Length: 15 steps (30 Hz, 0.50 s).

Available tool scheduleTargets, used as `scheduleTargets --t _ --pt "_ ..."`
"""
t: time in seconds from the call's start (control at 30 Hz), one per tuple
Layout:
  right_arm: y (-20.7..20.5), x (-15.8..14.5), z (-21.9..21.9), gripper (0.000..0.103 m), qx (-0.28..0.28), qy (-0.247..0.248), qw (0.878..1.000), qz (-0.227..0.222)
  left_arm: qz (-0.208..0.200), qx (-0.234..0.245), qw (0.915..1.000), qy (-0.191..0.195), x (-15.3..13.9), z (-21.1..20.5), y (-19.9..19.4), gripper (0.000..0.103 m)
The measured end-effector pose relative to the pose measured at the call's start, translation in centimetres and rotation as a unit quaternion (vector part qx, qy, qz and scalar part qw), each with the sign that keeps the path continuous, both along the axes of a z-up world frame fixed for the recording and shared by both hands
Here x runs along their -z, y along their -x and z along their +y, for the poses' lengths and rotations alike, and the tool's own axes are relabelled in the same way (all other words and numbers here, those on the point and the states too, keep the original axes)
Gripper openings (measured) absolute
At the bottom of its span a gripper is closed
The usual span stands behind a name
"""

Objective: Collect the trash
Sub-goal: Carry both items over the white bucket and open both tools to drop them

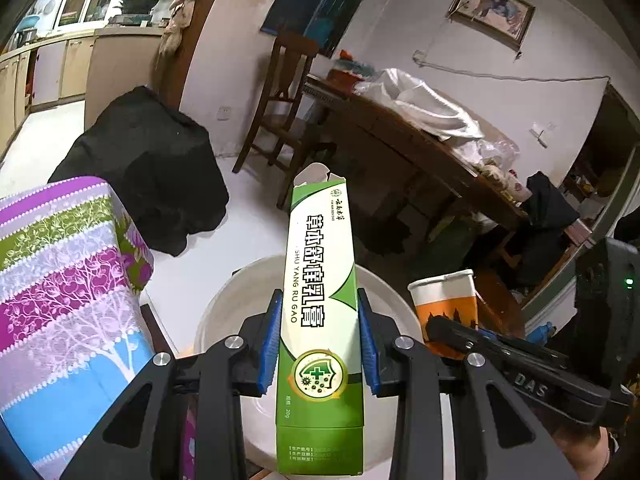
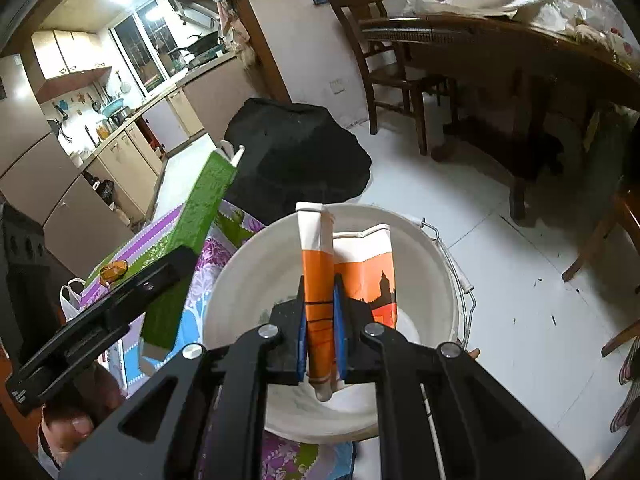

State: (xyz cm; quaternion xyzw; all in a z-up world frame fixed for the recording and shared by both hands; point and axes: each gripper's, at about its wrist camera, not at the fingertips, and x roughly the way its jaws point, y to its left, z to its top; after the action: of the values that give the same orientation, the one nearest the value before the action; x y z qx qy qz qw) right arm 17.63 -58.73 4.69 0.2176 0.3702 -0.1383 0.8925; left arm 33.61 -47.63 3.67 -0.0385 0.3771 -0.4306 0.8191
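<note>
Left tool (image 1: 320,336) clamps green-white carton (image 1: 320,300); right tool (image 2: 320,320) pinches flattened orange cup (image 2: 318,280).

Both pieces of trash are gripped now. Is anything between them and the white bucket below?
Nothing visible. The green box in the left gripper and the flattened paper cup in the right gripper both hang over the open white bucket, which has no lid.

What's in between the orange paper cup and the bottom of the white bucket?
Nothing. In the right wrist view the paper cup hangs squashed in the right gripper over the white bucket, whose inside looks bare.
</note>
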Motion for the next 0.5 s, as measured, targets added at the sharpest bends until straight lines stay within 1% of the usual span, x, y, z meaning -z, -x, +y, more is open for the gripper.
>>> scheduleTargets --t 0.03,0.27,0.5 --pt "-0.1 0.2 -0.1 0.009 -0.002 -0.003 1.000 0.001 0.002 0.000 1.0000 -0.004 0.5 -0.5 -0.2 0.035" --pt "-0.6 1.3 -1.6 0.009 -0.002 -0.015 1.000 0.001 0.011 0.001 0.9998 -0.017 3.0 -0.4 -0.7 0.035" --pt "-0.6 1.8 -1.7 0.009 0.000 -0.018 1.000 0.005 0.011 -0.001 0.9996 -0.024 3.9 -0.4 -0.6 0.035"
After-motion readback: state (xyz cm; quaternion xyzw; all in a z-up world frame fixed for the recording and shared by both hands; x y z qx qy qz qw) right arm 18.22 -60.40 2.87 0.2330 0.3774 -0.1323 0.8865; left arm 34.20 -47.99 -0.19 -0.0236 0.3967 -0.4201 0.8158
